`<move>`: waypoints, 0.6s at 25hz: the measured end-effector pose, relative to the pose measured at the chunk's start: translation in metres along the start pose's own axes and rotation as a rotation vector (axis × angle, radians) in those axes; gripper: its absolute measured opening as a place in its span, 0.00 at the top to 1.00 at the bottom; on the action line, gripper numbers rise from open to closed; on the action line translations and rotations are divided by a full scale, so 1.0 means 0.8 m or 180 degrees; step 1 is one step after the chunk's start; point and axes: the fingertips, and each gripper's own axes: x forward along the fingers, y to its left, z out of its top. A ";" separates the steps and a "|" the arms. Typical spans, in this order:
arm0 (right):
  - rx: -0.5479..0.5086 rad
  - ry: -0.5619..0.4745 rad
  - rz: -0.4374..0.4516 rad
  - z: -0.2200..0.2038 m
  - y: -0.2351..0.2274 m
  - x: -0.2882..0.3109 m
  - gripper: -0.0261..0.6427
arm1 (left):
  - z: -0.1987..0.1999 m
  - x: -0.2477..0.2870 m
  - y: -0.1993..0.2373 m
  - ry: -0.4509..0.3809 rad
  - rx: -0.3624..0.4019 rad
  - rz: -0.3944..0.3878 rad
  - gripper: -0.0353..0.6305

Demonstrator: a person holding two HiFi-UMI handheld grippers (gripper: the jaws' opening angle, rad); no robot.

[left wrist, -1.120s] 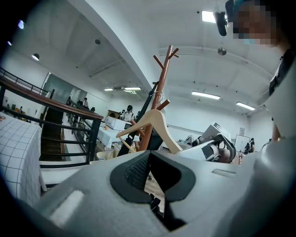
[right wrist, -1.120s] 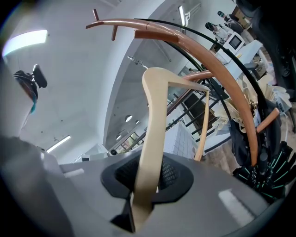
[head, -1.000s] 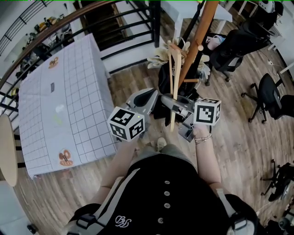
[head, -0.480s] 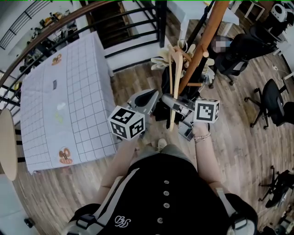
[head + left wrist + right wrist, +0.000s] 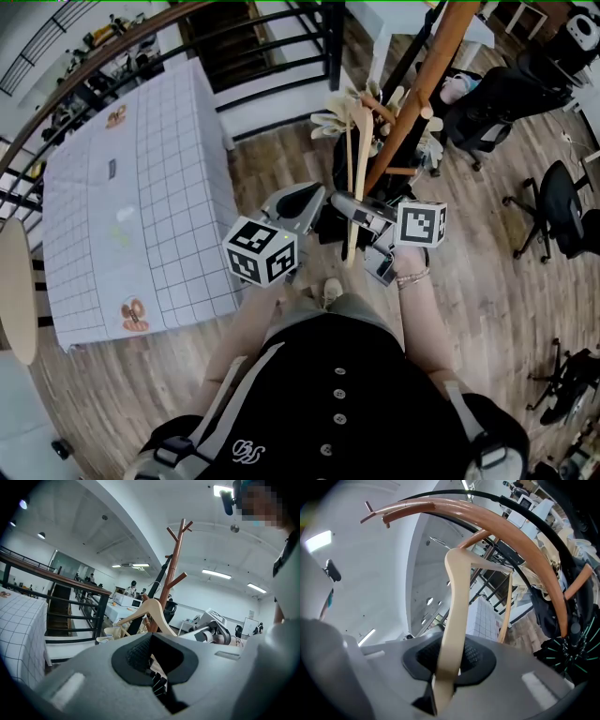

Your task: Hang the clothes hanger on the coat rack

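A pale wooden clothes hanger (image 5: 357,173) stands upright in front of me, its lower arm clamped in my right gripper (image 5: 353,212), which is shut on it. The right gripper view has the hanger (image 5: 457,616) rising out of the jaws (image 5: 450,660), close to the brown coat rack (image 5: 525,541). The rack's pole (image 5: 419,84) and its pegs stand just behind the hanger. My left gripper (image 5: 296,202) hovers to the left of the hanger, shut and holding nothing. Its own view looks over the closed jaws (image 5: 152,656) at the hanger (image 5: 150,609) and rack (image 5: 173,564).
A table with a white checked cloth (image 5: 141,187) stands at the left, and a dark railing (image 5: 262,56) runs behind it. Bags and pale cloth (image 5: 333,117) hang at the rack. Black office chairs (image 5: 562,197) stand on the wood floor at the right.
My right gripper has sunk a little and rolled slightly with the hanger still clamped. The left gripper has hardly moved.
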 end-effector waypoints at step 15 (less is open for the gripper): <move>0.0229 -0.0022 -0.0015 -0.001 -0.032 0.002 0.87 | -0.010 0.008 0.008 0.0061 -0.0033 0.0027 0.95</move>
